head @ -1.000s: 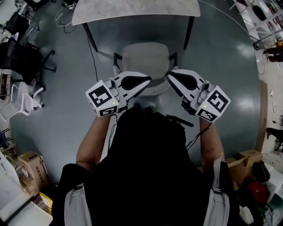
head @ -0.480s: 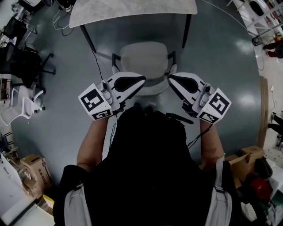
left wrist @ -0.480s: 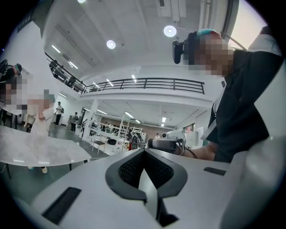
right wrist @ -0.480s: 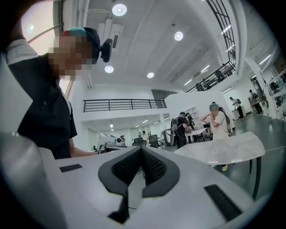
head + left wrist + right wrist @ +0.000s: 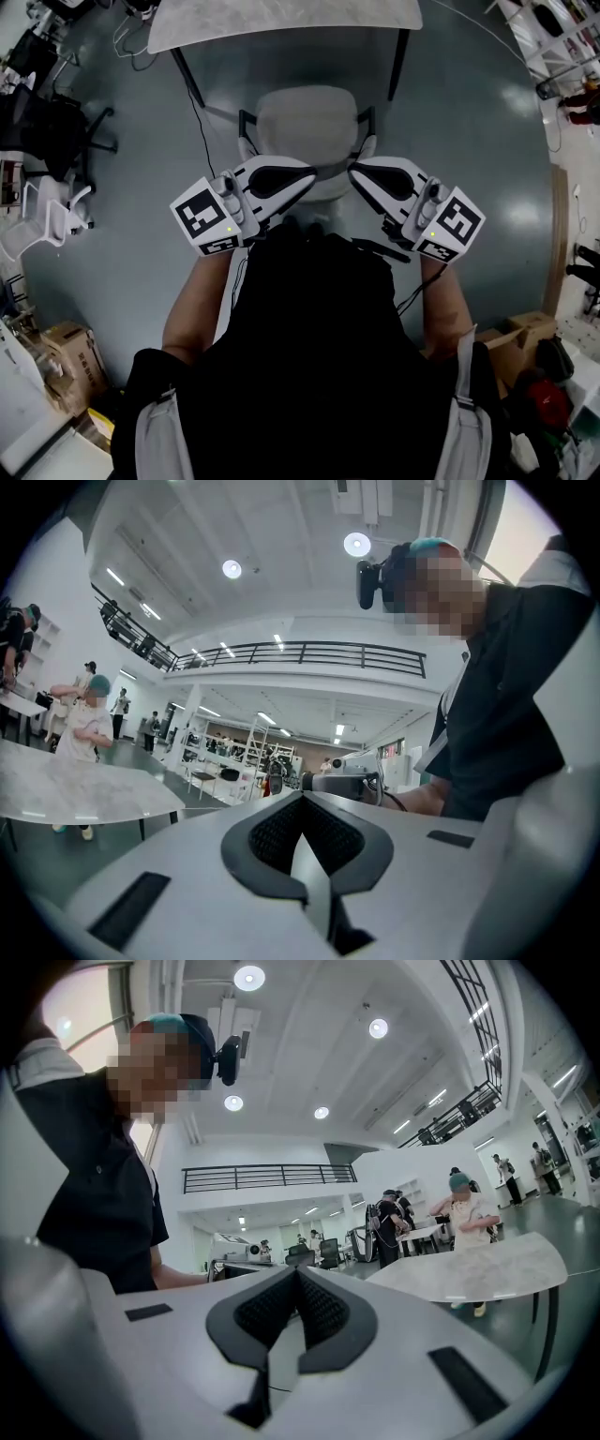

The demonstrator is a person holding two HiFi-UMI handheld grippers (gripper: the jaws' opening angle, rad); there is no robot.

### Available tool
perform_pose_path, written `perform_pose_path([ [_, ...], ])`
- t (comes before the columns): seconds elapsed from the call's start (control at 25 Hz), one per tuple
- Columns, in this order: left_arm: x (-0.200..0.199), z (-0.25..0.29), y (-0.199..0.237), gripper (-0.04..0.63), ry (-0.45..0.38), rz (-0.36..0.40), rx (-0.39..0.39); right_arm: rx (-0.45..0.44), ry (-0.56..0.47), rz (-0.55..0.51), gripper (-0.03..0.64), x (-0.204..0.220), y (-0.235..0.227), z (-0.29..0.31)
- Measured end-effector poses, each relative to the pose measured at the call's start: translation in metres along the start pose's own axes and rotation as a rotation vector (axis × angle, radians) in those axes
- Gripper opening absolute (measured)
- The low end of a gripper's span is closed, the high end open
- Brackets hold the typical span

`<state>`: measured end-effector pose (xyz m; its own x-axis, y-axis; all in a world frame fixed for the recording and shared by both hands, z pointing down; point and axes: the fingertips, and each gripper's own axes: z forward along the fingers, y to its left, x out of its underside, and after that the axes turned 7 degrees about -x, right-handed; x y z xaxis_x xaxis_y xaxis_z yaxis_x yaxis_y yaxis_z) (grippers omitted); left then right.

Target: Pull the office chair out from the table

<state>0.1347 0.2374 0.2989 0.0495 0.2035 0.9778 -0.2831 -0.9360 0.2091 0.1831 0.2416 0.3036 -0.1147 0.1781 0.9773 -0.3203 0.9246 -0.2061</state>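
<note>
In the head view a light grey office chair (image 5: 307,122) stands on the floor just in front of the near edge of a marble-topped table (image 5: 281,19), between its black legs. My left gripper (image 5: 314,178) and right gripper (image 5: 352,173) hover level over the chair's backrest, tips pointing at each other a short way apart. Both are shut with nothing between the jaws. The left gripper view shows its closed jaws (image 5: 300,803) facing the other gripper and my torso. The right gripper view shows the same closed tip (image 5: 295,1274). My body hides the chair's base.
Black office chairs (image 5: 56,131) and a white chair (image 5: 47,211) stand at the left. Cardboard boxes sit at the bottom left (image 5: 47,375) and right (image 5: 516,347). A cable (image 5: 202,122) runs down past the table's left leg. People stand beyond the table (image 5: 464,1208).
</note>
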Motion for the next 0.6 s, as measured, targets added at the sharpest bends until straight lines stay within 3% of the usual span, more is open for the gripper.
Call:
perform_pose_path([
  [0.2, -0.0041, -0.0001, -0.0003, 0.011, -0.037, -0.055, 0.041, -0.024, 0.002, -0.018, 0.018, 0.0017, 0.0049, 0.0048],
  [0.48, 0.0000, -0.0011, -0.0027, 0.011, -0.024, -0.089, 0.110, -0.019, -0.018, -0.019, 0.018, 0.0030, 0.0082, 0.0017],
  [0.6, 0.0031, 0.0020, -0.0043, 0.011, -0.012, -0.070, 0.126, -0.011, -0.018, -0.013, 0.018, 0.0054, 0.0080, -0.0029],
])
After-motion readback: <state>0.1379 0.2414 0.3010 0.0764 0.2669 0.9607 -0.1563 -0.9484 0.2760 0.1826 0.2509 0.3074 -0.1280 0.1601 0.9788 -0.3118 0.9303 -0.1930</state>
